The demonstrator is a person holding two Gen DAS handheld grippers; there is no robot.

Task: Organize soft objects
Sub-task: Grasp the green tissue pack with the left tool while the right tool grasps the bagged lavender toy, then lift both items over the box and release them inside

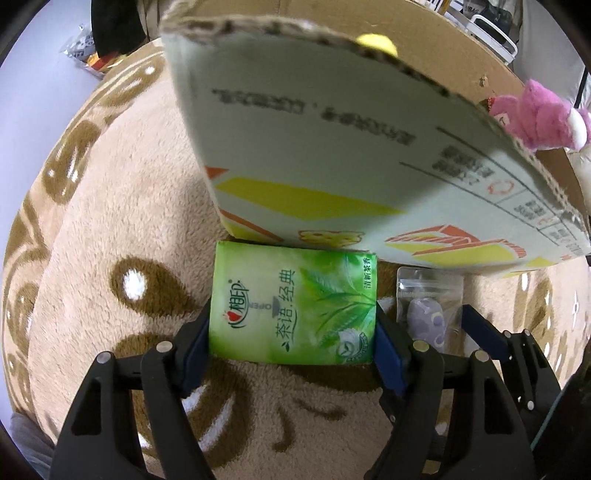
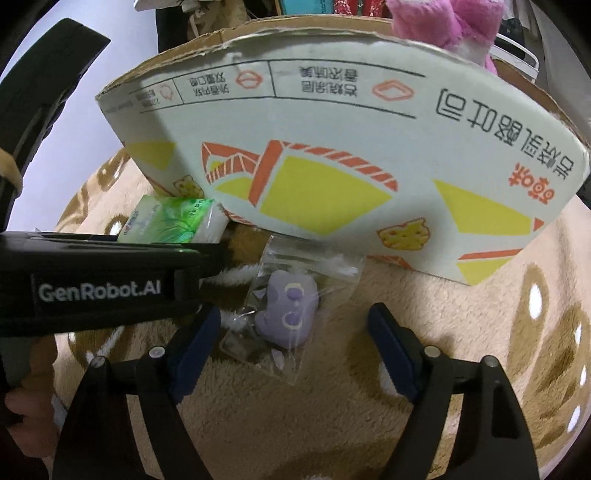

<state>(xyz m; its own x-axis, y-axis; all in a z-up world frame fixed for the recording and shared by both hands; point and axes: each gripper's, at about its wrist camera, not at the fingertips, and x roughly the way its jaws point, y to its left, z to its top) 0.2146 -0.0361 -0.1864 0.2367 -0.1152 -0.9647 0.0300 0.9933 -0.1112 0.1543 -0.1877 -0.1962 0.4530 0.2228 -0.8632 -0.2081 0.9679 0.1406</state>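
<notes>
Jaws of left gripper [image 1: 293, 332] are squeezing the tissue pack [image 1: 293, 306] beside the cardboard box [image 1: 332, 155], likely for boxing; right gripper [image 2: 291, 332] is spreading wide around the bagged purple toy [image 2: 286, 314].

Plush tan blanket [image 1: 110, 206] with brown cartoon print, pale floor [image 1: 48, 33] beyond

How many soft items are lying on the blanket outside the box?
2: the green tissue pack between the left tool's fingers, and the bagged purple toy ahead of the open right tool. Others may be hidden behind the box.
</notes>
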